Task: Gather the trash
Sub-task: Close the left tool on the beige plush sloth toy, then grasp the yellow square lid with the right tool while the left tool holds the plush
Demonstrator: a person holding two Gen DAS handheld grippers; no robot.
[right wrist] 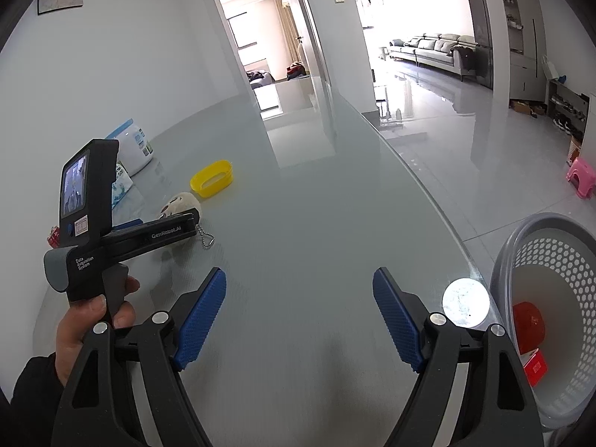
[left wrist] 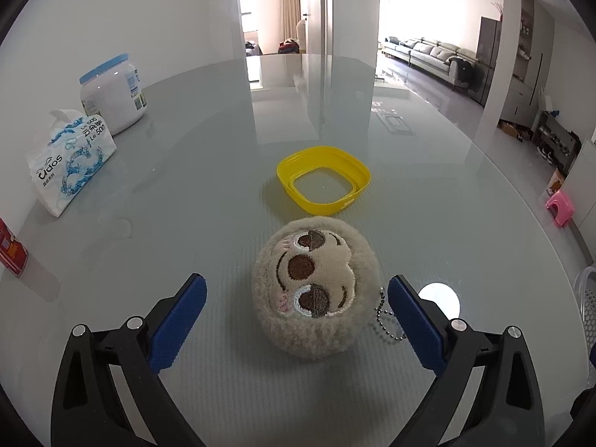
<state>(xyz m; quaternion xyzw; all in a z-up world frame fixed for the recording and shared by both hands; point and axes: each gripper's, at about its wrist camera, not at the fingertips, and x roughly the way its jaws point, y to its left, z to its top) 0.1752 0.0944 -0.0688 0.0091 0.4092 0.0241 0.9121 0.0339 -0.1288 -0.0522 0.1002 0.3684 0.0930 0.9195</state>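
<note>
A round beige plush toy point(left wrist: 313, 287) with a bead chain lies on the glass table, between the open fingers of my left gripper point(left wrist: 296, 300), which do not touch it. It also shows in the right wrist view point(right wrist: 182, 203), partly hidden behind the left gripper's body. A yellow plastic ring-shaped lid point(left wrist: 323, 178) lies just beyond the toy, also seen in the right wrist view point(right wrist: 211, 178). My right gripper point(right wrist: 300, 298) is open and empty above bare table. A grey perforated basket point(right wrist: 551, 260) stands off the table's right edge and holds a red package point(right wrist: 527, 322).
A tissue pack point(left wrist: 70, 160) and a white jar with a blue lid point(left wrist: 111, 93) stand at the table's left. A small red box point(left wrist: 11, 249) lies at the far left edge. A pink stool point(right wrist: 581, 177) is on the floor to the right.
</note>
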